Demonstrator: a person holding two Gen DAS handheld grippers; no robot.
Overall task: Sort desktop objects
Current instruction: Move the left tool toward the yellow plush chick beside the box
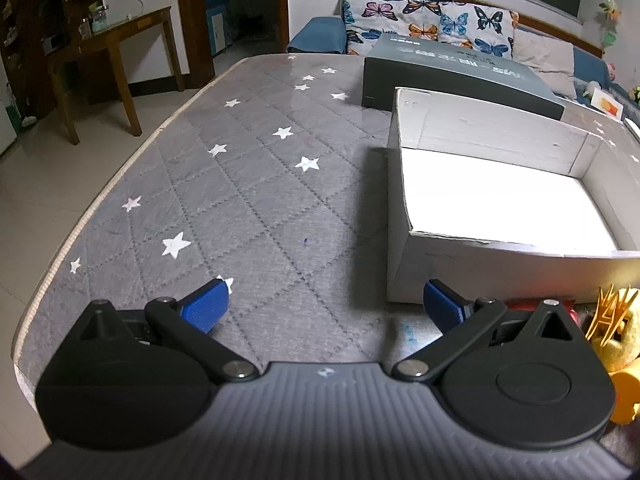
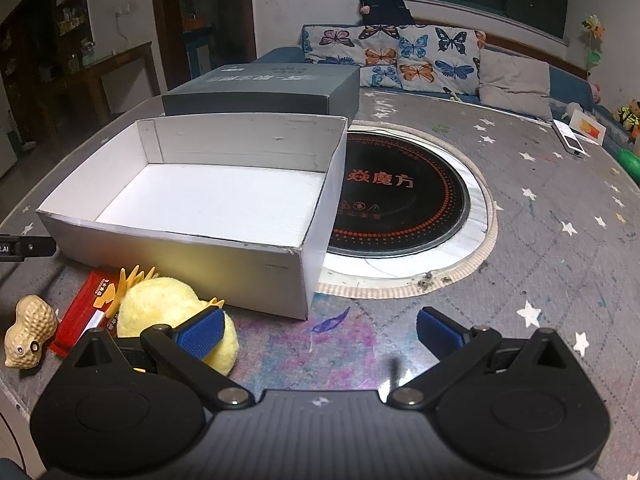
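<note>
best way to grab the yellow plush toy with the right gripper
Probably pinch the round fuzzy body of the yellow plush toy across its width, coming down from above. The white box stands close behind it and the red packet lies at its left, so a sideways approach looks crowded.

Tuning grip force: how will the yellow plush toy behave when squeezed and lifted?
The yellow plush toy looks fuzzy and rounded, so probably soft, compressing between the jaws. Likely light for its size. Its pile should resist slipping, though its thin orange spikes may flop.
</note>
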